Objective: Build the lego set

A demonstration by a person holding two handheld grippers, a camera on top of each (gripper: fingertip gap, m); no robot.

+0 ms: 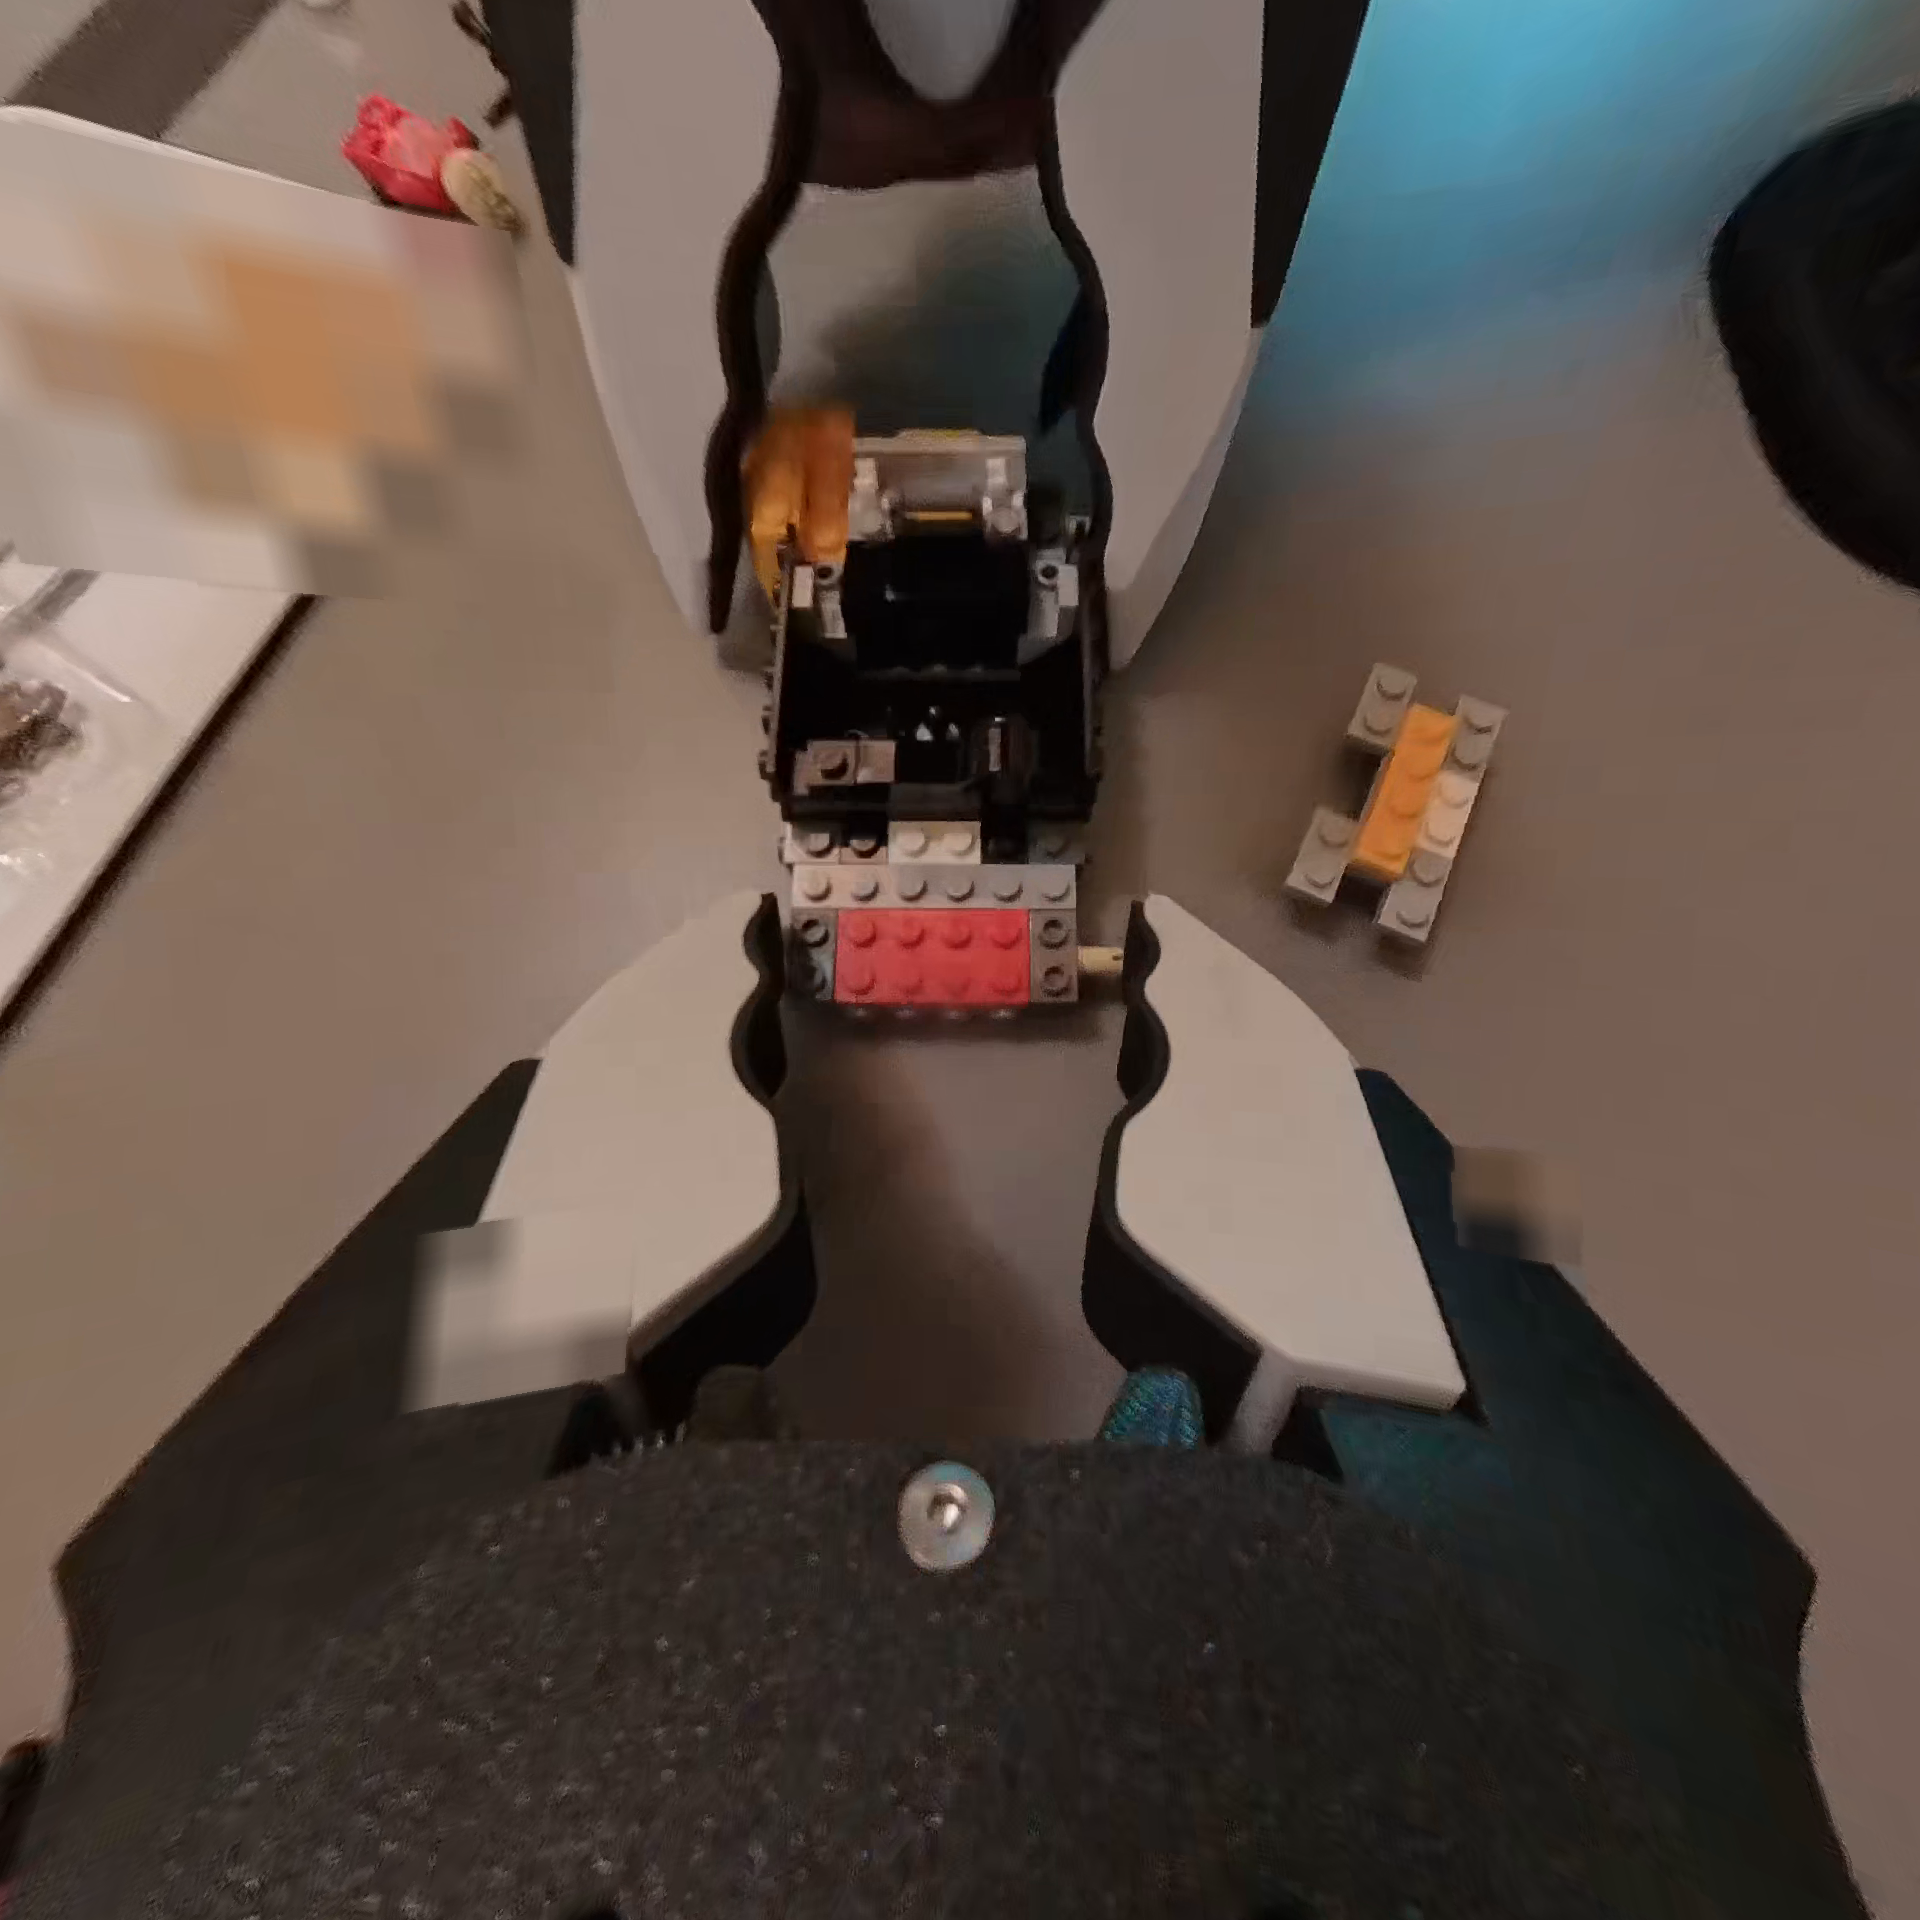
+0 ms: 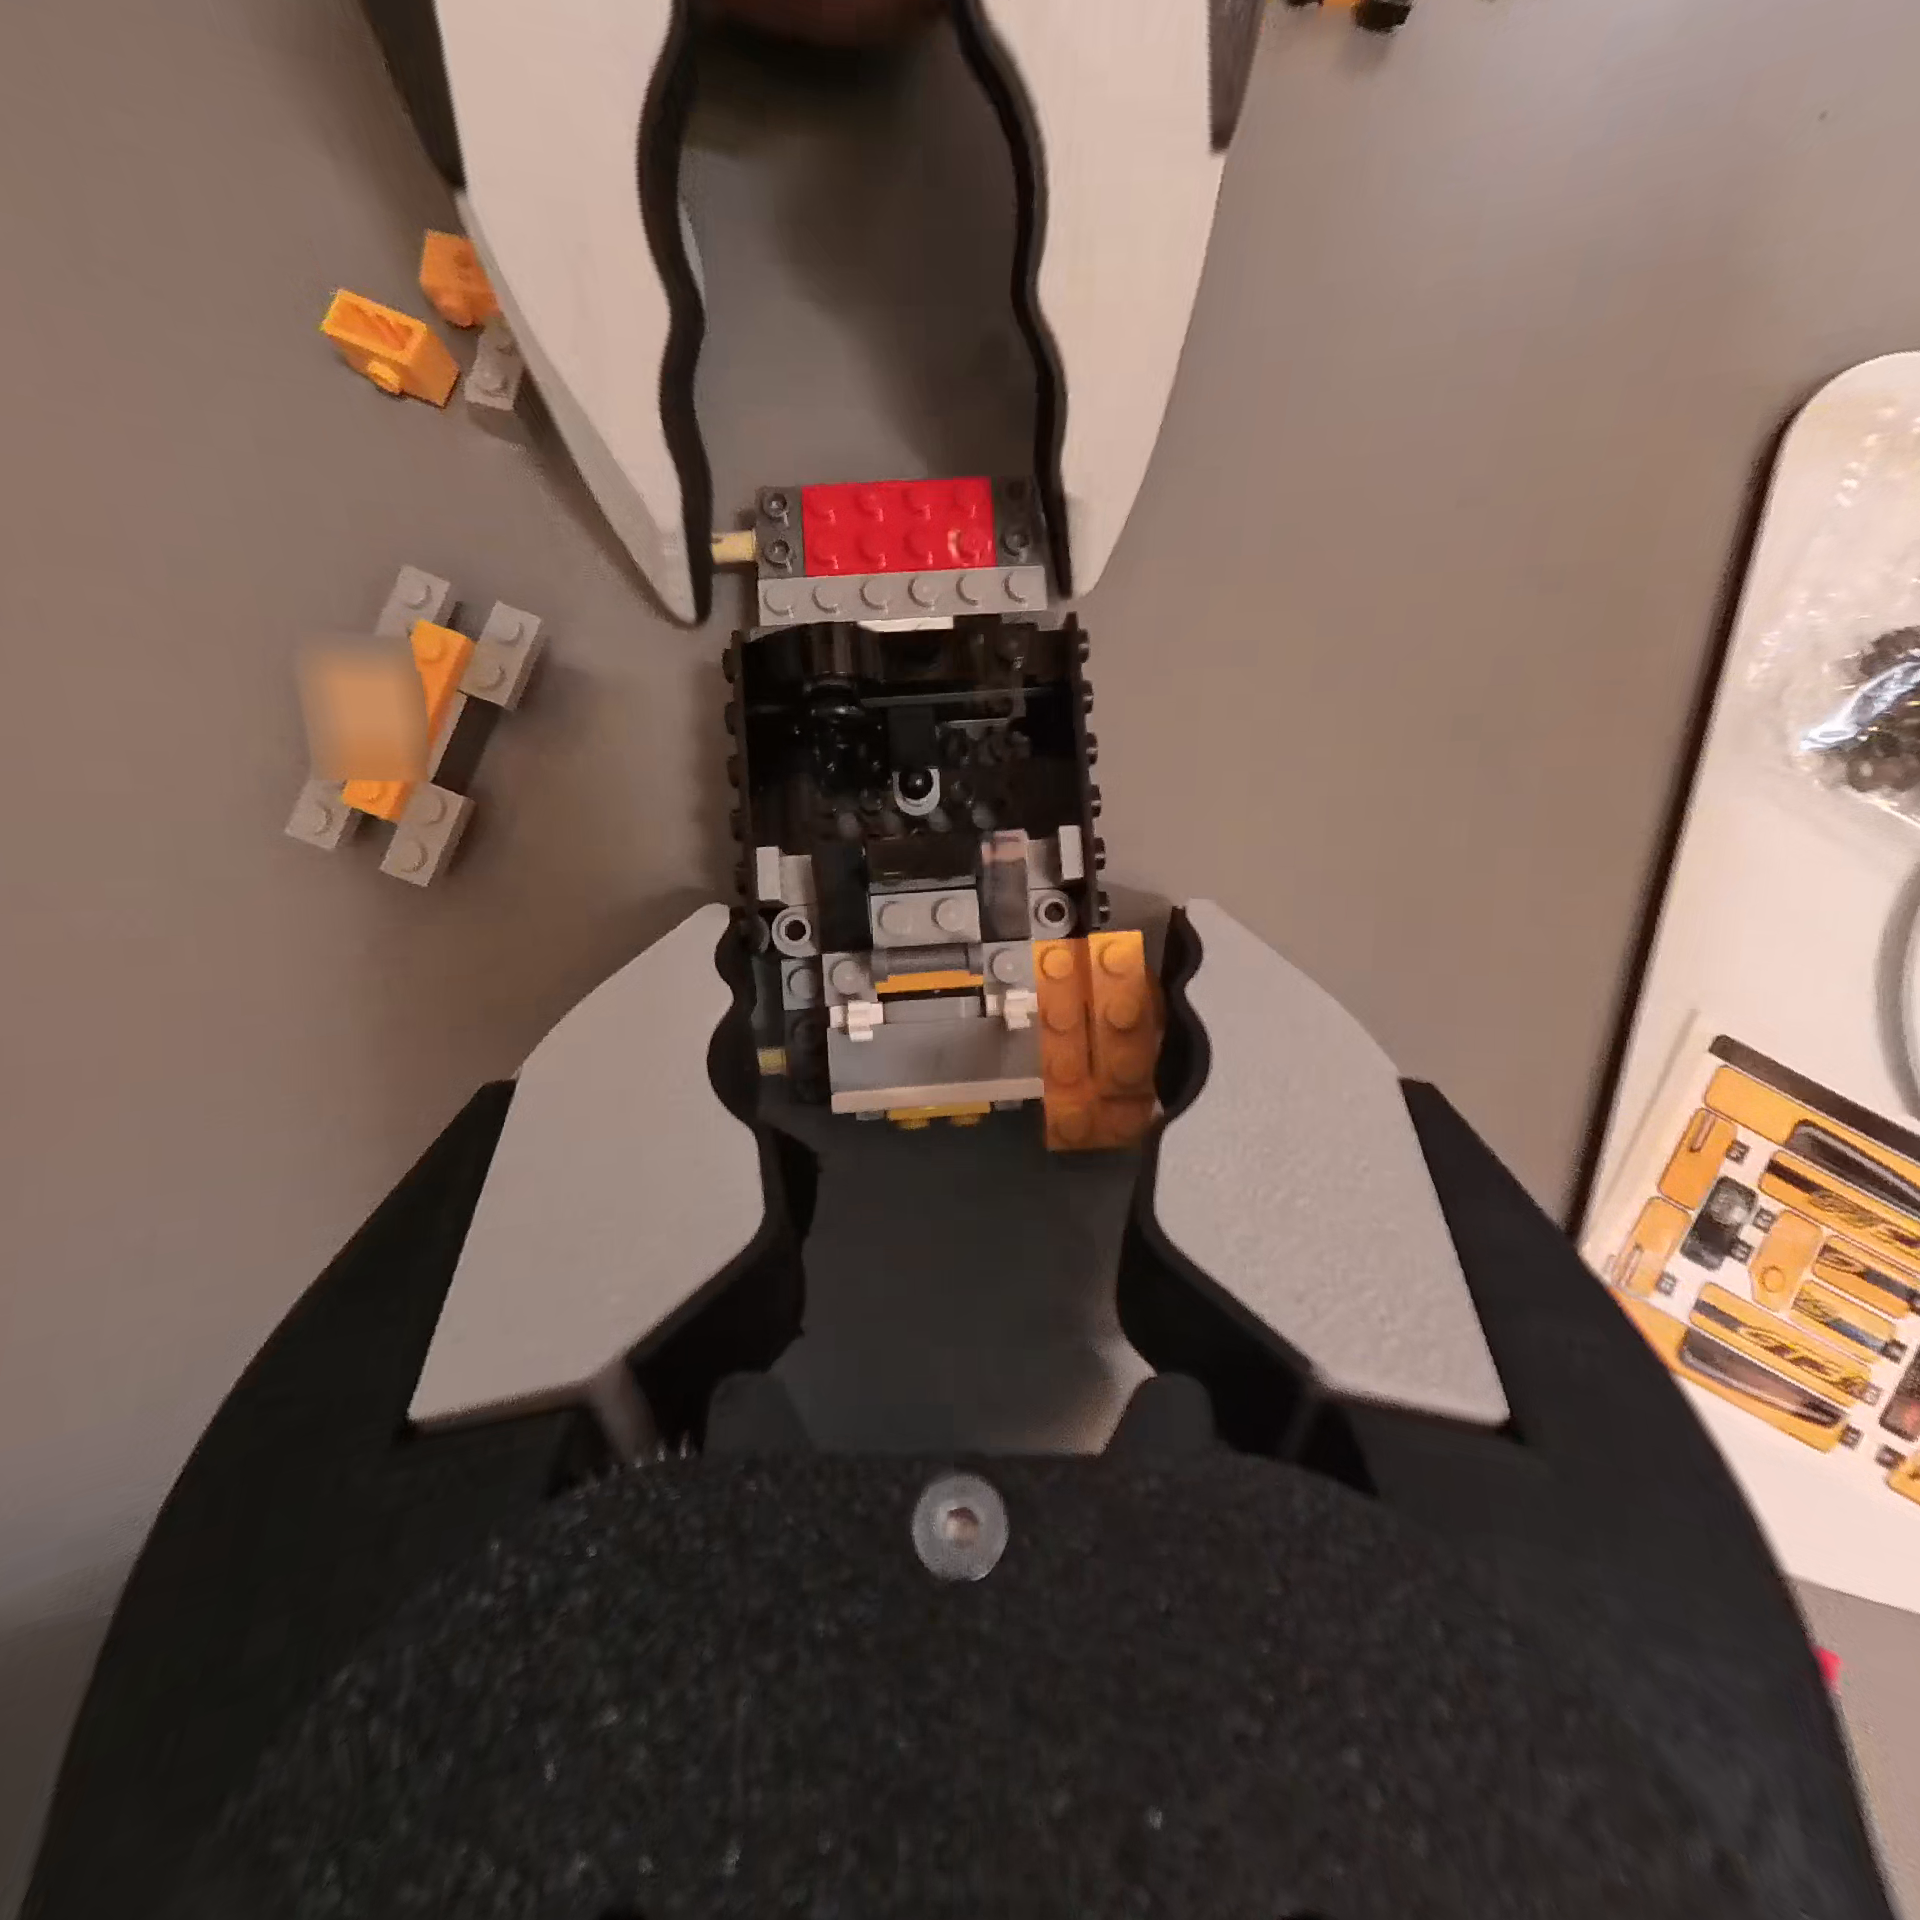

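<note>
A black and grey lego car chassis (image 1: 935, 727) lies on the grey table between both grippers. Its end with a red plate (image 1: 930, 956) sits between my left gripper's (image 1: 951, 925) fingertips, which close on that end and on a tan axle pin. In the right wrist view, my right gripper (image 2: 956, 925) clamps the other end of the chassis (image 2: 914, 748), with an orange plate piece (image 2: 1101, 1039) pressed against the chassis side by one finger. The orange piece (image 1: 805, 478) and right gripper (image 1: 914, 634) also show far off in the left wrist view. The left gripper (image 2: 883, 597) shows at the red plate (image 2: 894, 525).
A small grey and orange subassembly (image 1: 1397, 800) lies beside the chassis, and also shows in the right wrist view (image 2: 509, 644). Loose orange bricks (image 2: 390, 343) lie near it. A white tray (image 2: 1849, 499) holds bagged parts and a sticker sheet (image 2: 1787, 1247). A red brick (image 1: 410, 145) lies far off.
</note>
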